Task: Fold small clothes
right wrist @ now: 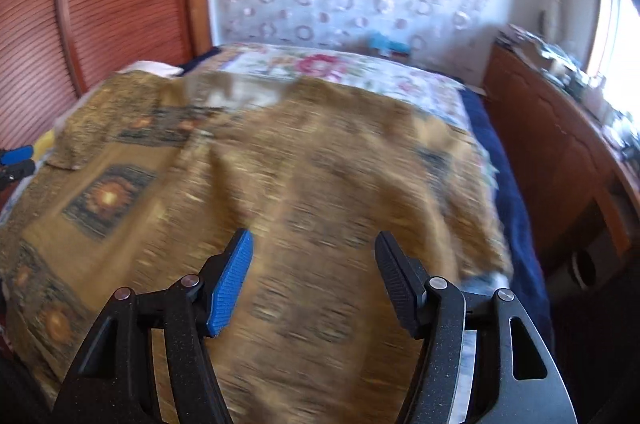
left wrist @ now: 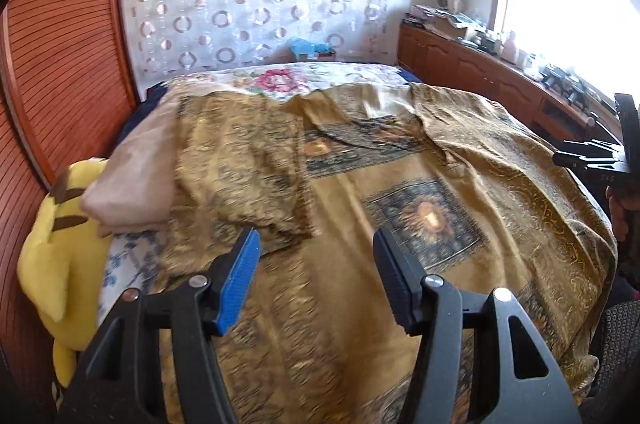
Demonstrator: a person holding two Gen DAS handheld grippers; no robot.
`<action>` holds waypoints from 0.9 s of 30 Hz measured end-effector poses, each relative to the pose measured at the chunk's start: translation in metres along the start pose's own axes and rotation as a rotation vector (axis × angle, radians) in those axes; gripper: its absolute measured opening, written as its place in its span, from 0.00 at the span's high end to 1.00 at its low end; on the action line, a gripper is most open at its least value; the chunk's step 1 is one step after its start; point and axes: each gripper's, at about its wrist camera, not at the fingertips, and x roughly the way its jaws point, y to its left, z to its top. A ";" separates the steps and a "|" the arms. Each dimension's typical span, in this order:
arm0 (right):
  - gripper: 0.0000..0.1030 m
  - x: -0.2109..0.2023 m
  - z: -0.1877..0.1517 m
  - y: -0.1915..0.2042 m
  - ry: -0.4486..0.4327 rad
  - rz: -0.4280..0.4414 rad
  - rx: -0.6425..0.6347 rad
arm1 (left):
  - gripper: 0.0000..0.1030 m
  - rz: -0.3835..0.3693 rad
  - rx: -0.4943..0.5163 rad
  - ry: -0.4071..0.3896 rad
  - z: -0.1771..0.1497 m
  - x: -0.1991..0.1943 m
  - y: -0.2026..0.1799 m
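Left claw (left wrist: 316,248) gapes empty above the golden cloth (left wrist: 360,192) spread on the bed; a folded flap (left wrist: 240,160) lies just ahead-left. Right claw (right wrist: 314,252) hangs spread too, nothing pinched, cloth directly beneath.

Golden-brown patterned cloth (left wrist: 400,192) lies spread, rumpled, over the bed.

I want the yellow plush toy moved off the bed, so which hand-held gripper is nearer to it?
Left. The left hand-held gripper hovers open just beside the yellow plush toy at the headboard side. The right hand-held gripper is open over the gold patterned cloth, toward the window side.
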 end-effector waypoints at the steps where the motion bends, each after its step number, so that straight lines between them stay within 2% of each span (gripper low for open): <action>1: 0.37 -0.002 -0.002 -0.009 0.000 -0.016 0.011 | 0.44 -0.011 0.004 0.007 0.003 0.005 -0.004; 6: 0.37 -0.005 -0.011 -0.058 0.003 -0.087 0.066 | 0.44 -0.039 0.039 0.048 0.017 0.029 -0.023; 11: 0.37 0.006 -0.016 -0.097 0.035 -0.138 0.119 | 0.44 -0.103 0.069 0.131 0.023 0.057 -0.040; 13: 0.37 0.014 -0.016 -0.110 0.056 -0.166 0.134 | 0.44 -0.099 0.097 0.159 0.023 0.066 -0.048; 18: 0.37 0.030 -0.012 -0.129 0.094 -0.144 0.177 | 0.44 -0.101 0.140 0.205 0.021 0.079 -0.060; 20: 0.48 0.036 -0.013 -0.133 0.128 -0.136 0.179 | 0.44 -0.097 0.155 0.215 0.019 0.082 -0.063; 22: 0.52 0.042 -0.014 -0.134 0.159 -0.135 0.173 | 0.43 -0.094 0.176 0.202 0.016 0.081 -0.065; 24: 0.59 0.043 -0.014 -0.135 0.157 -0.117 0.182 | 0.43 -0.095 0.178 0.198 0.015 0.080 -0.064; 25: 0.66 0.042 -0.014 -0.136 0.156 -0.110 0.185 | 0.43 -0.100 0.171 0.197 0.014 0.079 -0.063; 27: 0.70 0.042 -0.015 -0.135 0.153 -0.106 0.178 | 0.41 -0.107 0.159 0.187 0.013 0.079 -0.061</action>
